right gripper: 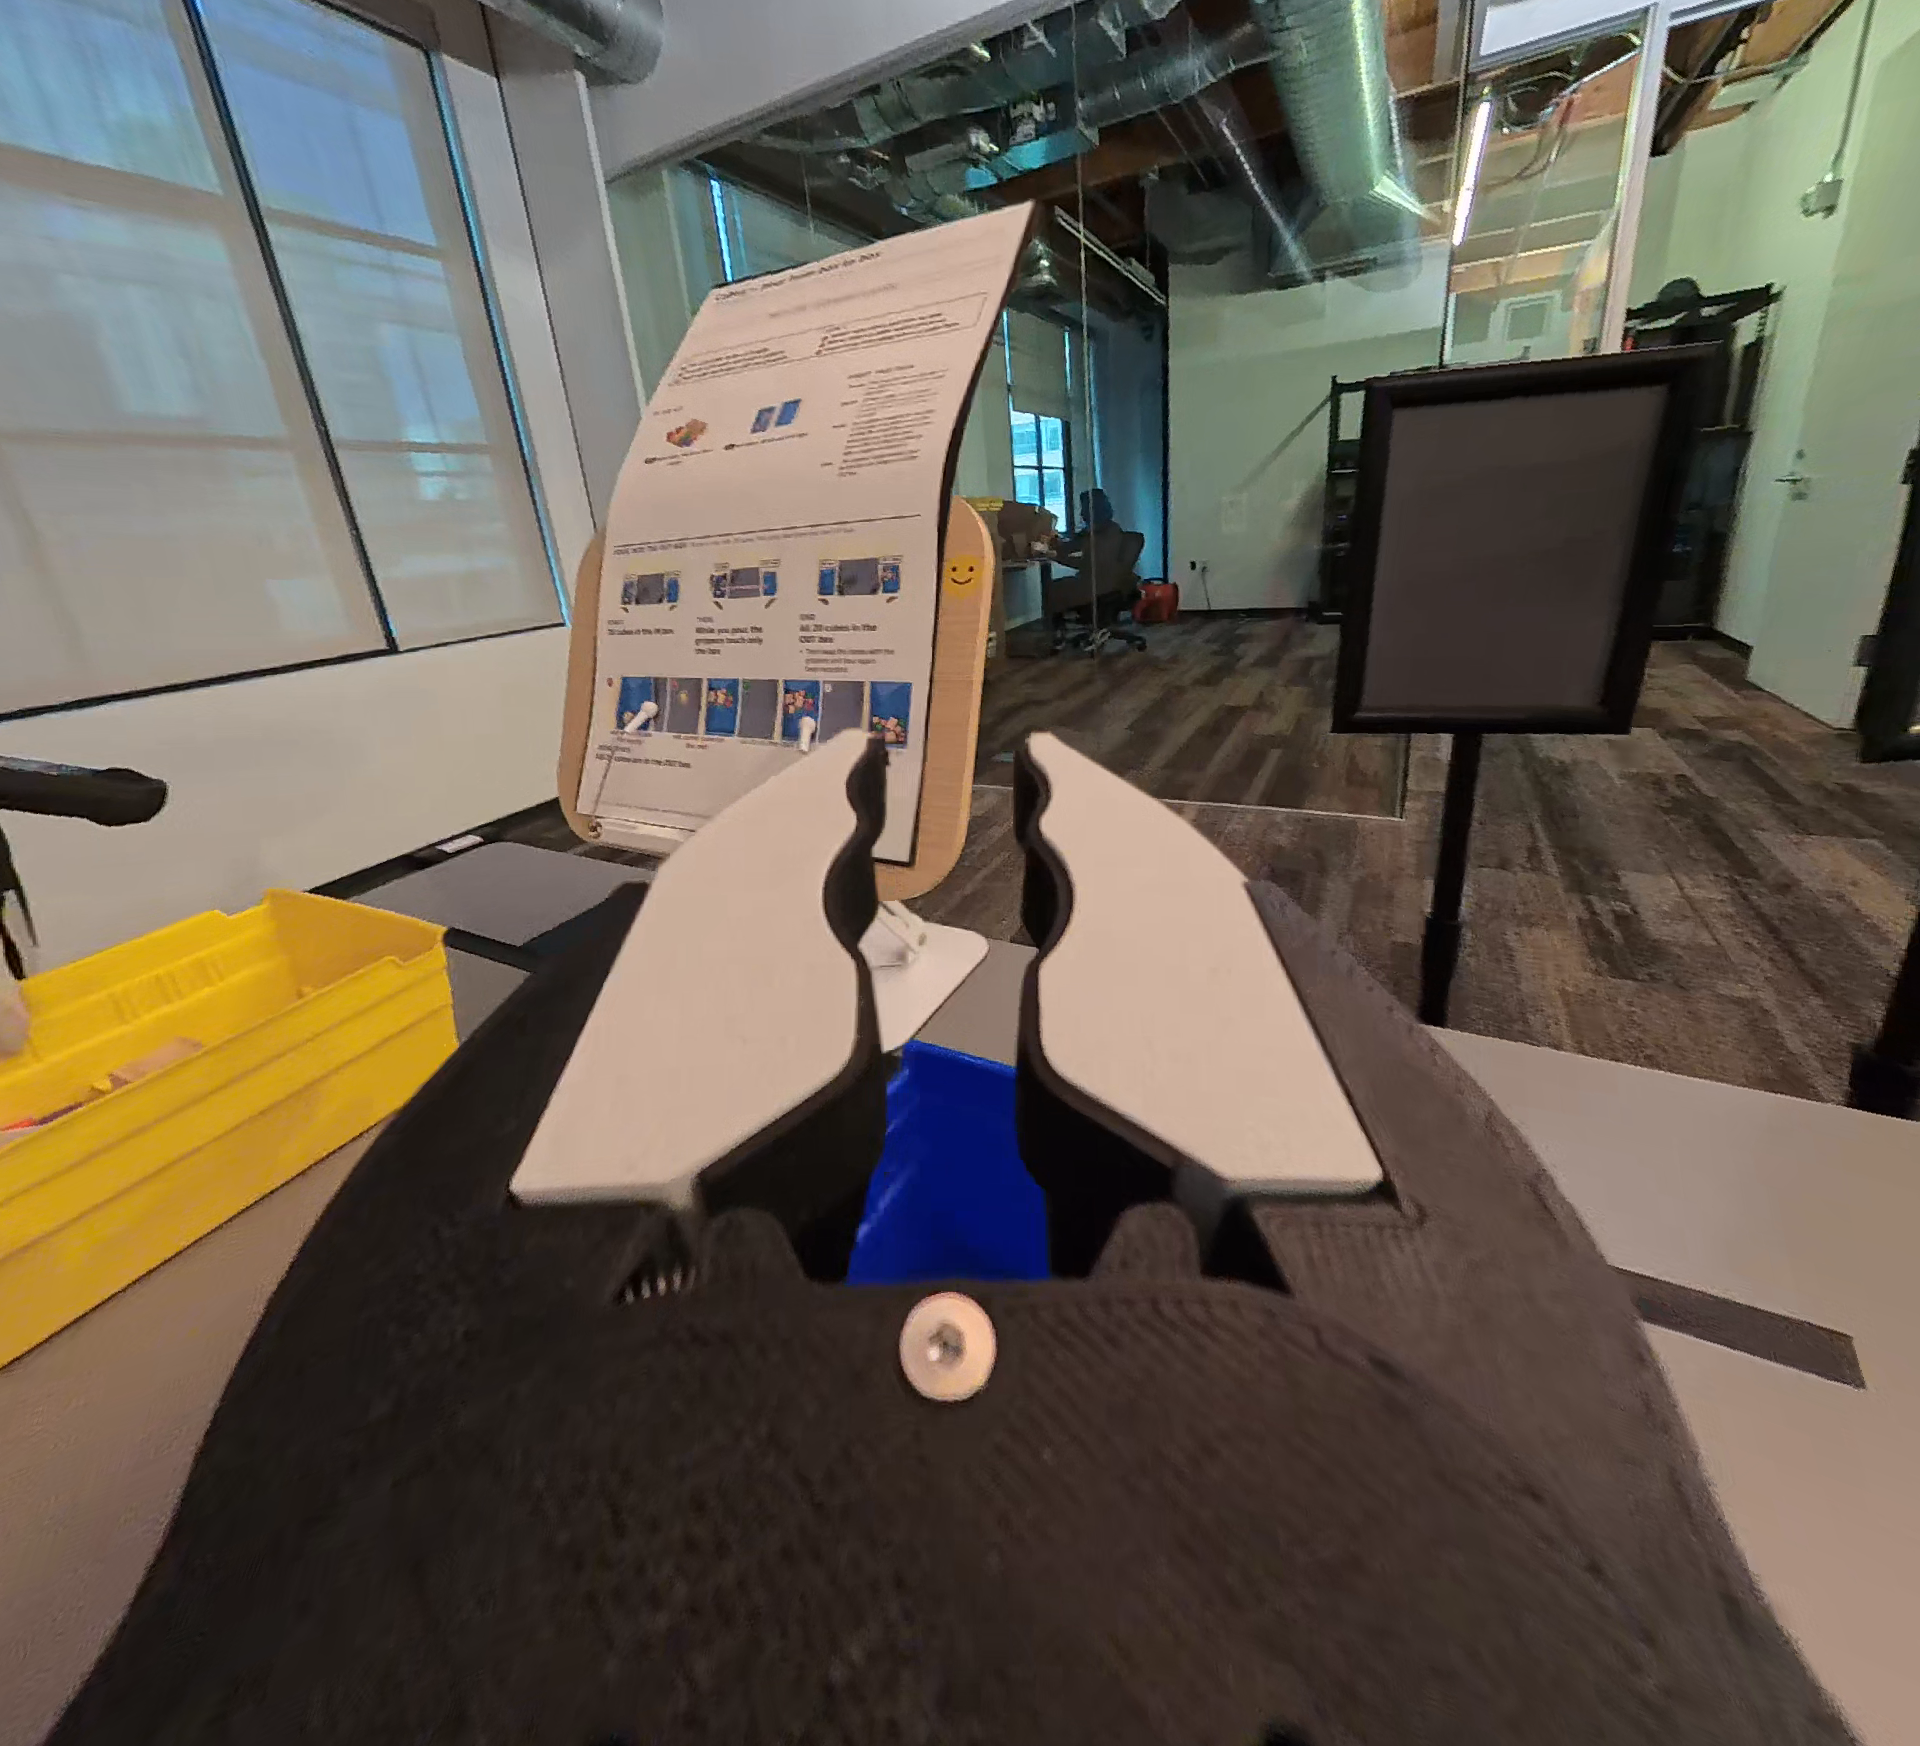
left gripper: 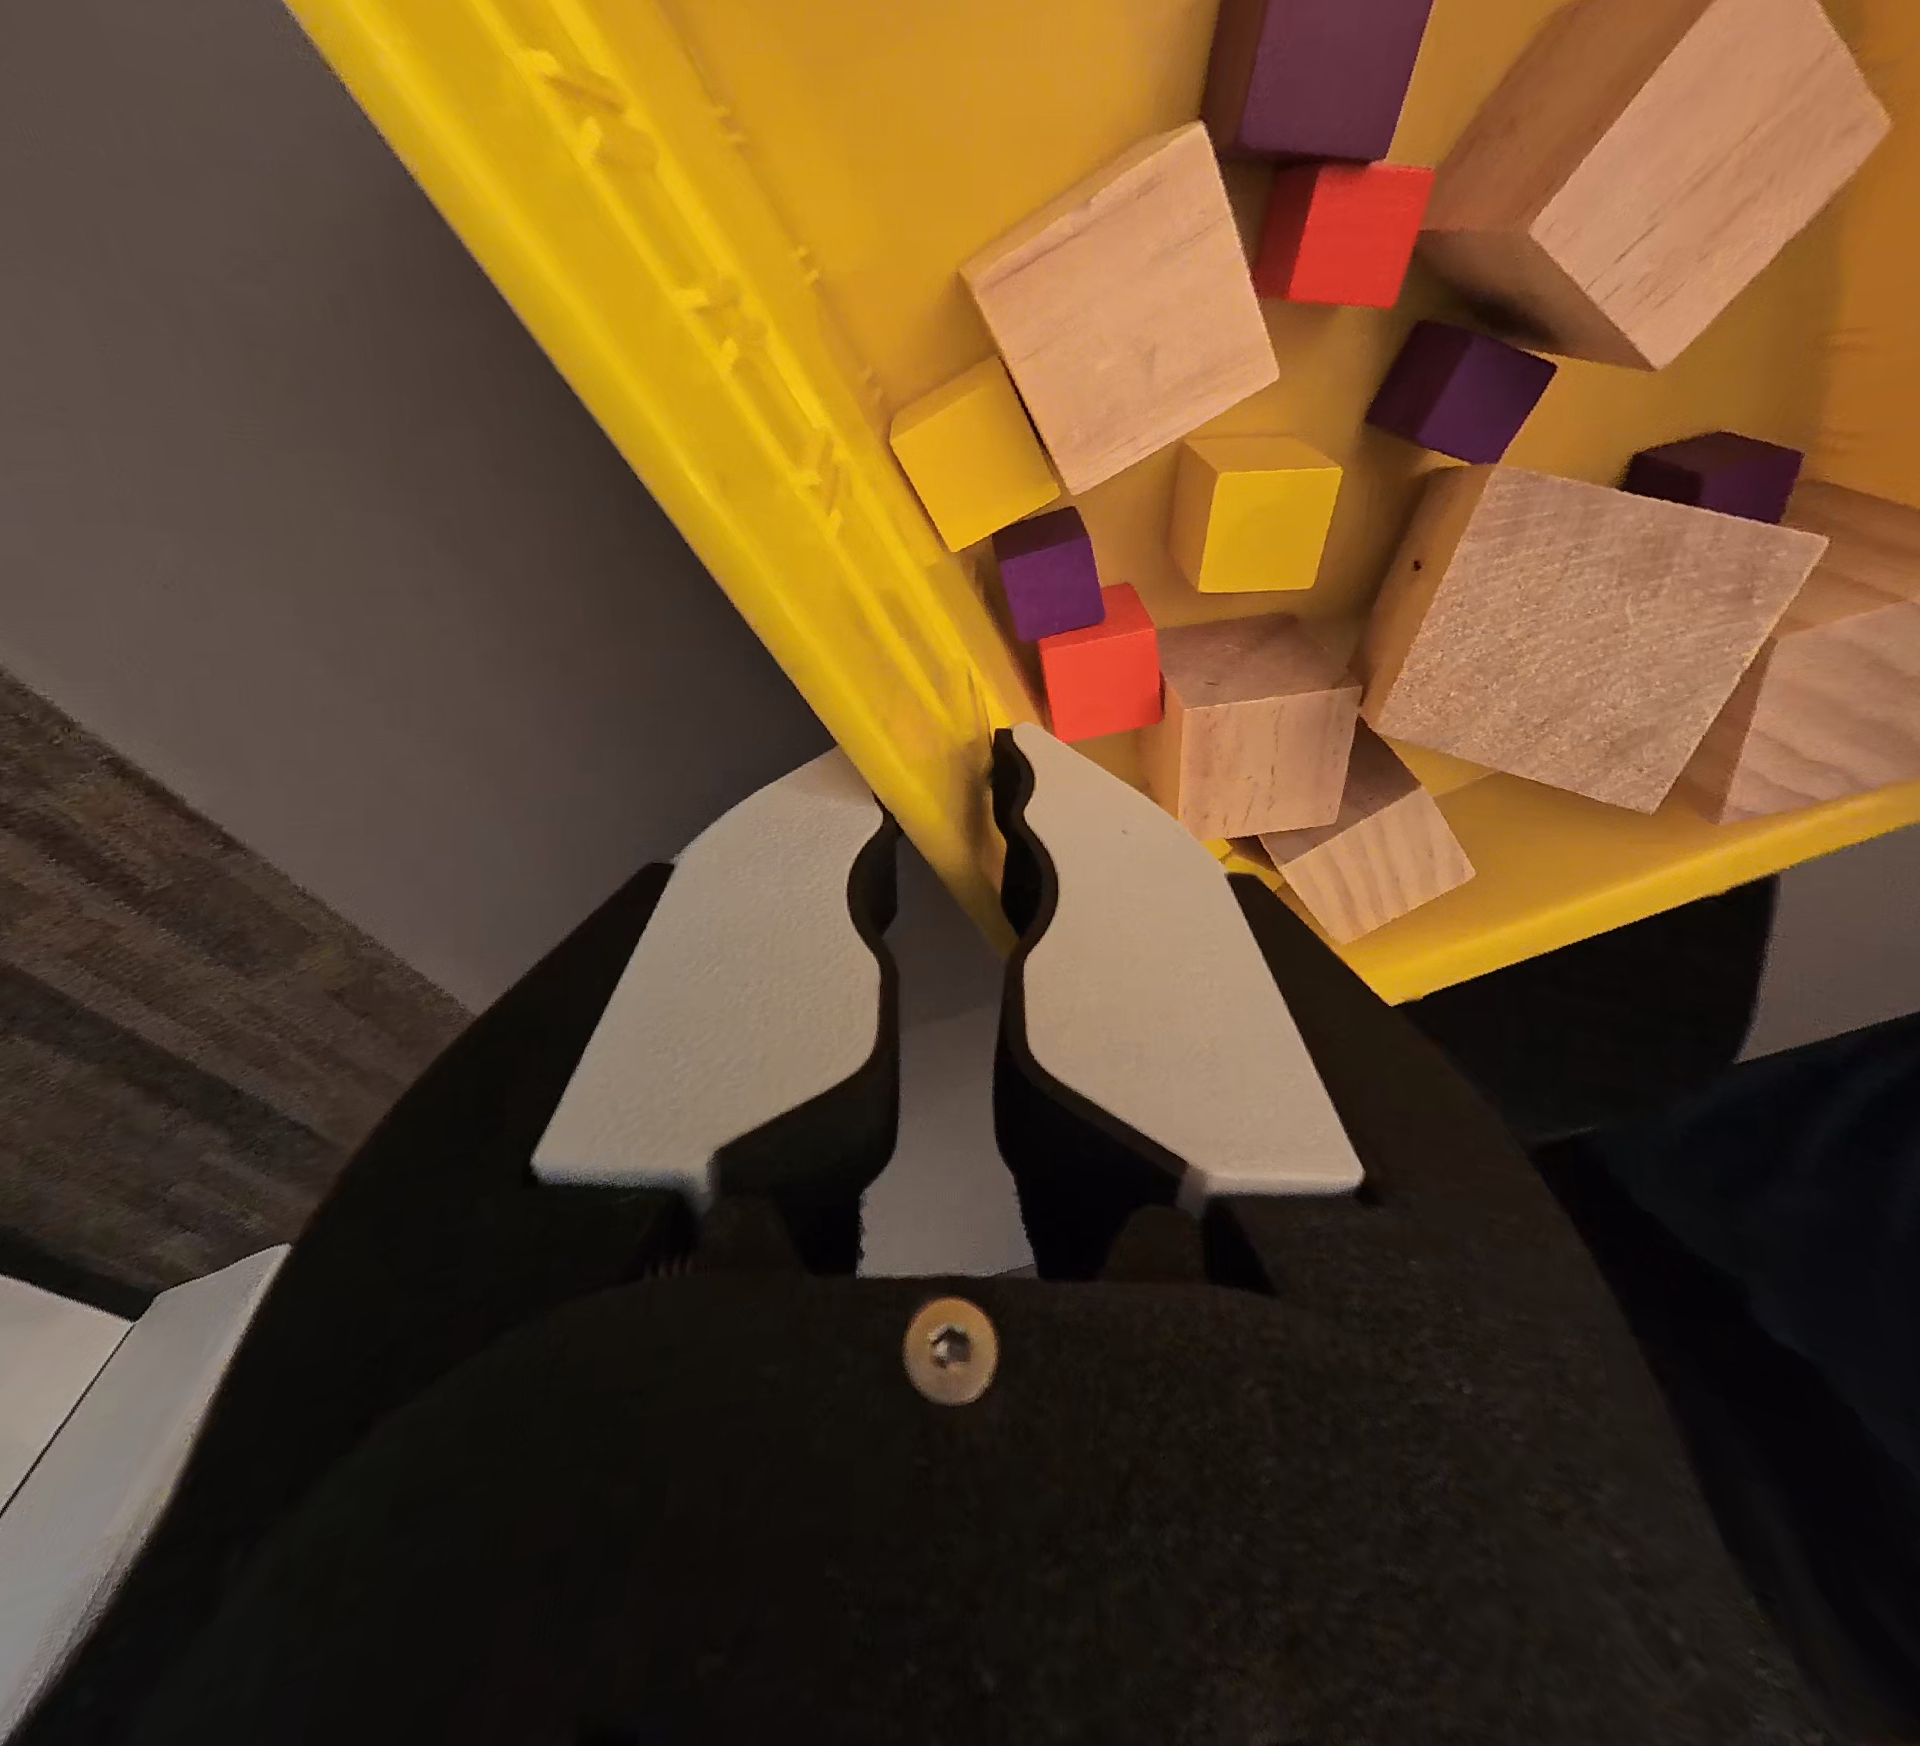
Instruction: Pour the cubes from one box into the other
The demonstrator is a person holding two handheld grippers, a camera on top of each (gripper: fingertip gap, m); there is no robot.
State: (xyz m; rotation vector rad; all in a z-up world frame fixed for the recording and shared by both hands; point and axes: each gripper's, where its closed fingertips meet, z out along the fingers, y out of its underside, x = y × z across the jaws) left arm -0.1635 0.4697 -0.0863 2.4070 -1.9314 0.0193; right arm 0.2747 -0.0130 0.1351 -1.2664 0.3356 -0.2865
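The left gripper (left gripper: pixel 940 782) held the rigid yellow plastic box (left gripper: pixel 831 138); its fingers (left gripper: pixel 1122 948) were closed narrowly on the box wall at the near corner, one inside and one outside. In the left wrist view the box ran tilted from 11 o'clock down to 4 o'clock. The loose cubes lay on its inner floor, gathered toward 3 o'clock: large plain wooden cubes (left gripper: pixel 1600 636), small purple cubes (left gripper: pixel 1340 44), small red-orange cubes (left gripper: pixel 1340 231) and small yellow cubes (left gripper: pixel 1262 512). One small red-orange cube (left gripper: pixel 1101 657) sat just beside the inner fingertip. A grey wall and a strip of dark carpet (left gripper: pixel 125 917) showed at 9 o'clock.

The right gripper (right gripper: pixel 948 756) carried nothing between its fingertips; its fingers (right gripper: pixel 1164 969) stood narrowly parted. A blue plastic box (right gripper: pixel 951 1166) appeared in the gap low between the finger bases; whether the fingers touched it cannot be told. In the right wrist view the yellow box (right gripper: pixel 218 1052) stood at 9 o'clock over the grey surface (right gripper: pixel 1714 1229), with a few cubes partly visible inside.

Beyond the fingertips, at 12 o'clock, a printed instruction sheet (right gripper: pixel 800 491) leaned on a wooden stand (right gripper: pixel 961 657). A black framed sign on a pole (right gripper: pixel 1507 543) stood on the floor at 2 o'clock. Windows (right gripper: pixel 208 294) filled 10 o'clock.
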